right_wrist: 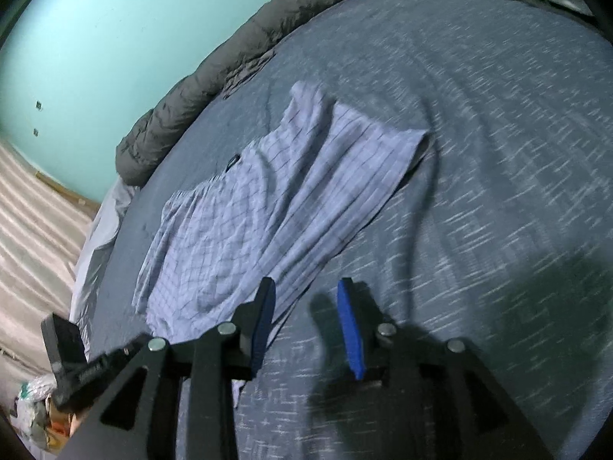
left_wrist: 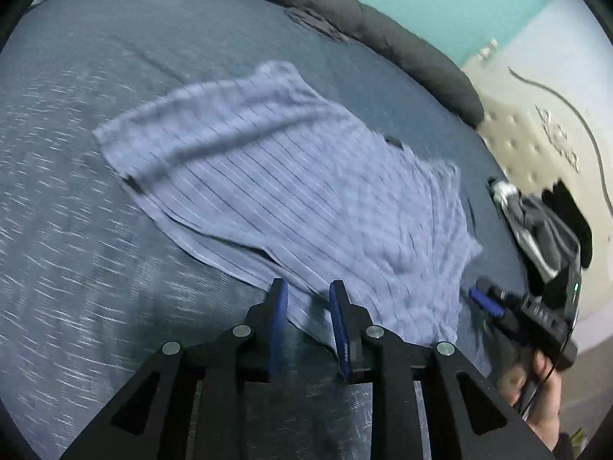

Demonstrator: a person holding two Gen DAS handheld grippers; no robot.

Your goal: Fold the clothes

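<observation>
Fingers (left_wrist: 279, 306) apart, empty; blurred checked garment (left_wrist: 291, 188) partly cut off.

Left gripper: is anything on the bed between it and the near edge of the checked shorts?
Nothing visible. The left gripper is open at the near hem of the checked shorts, with only bare bedspread beside it.

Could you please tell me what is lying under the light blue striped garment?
The striped garment lies spread on the dark blue bedspread, which shows all around it. Whether anything else sits beneath the cloth cannot be seen.
</observation>
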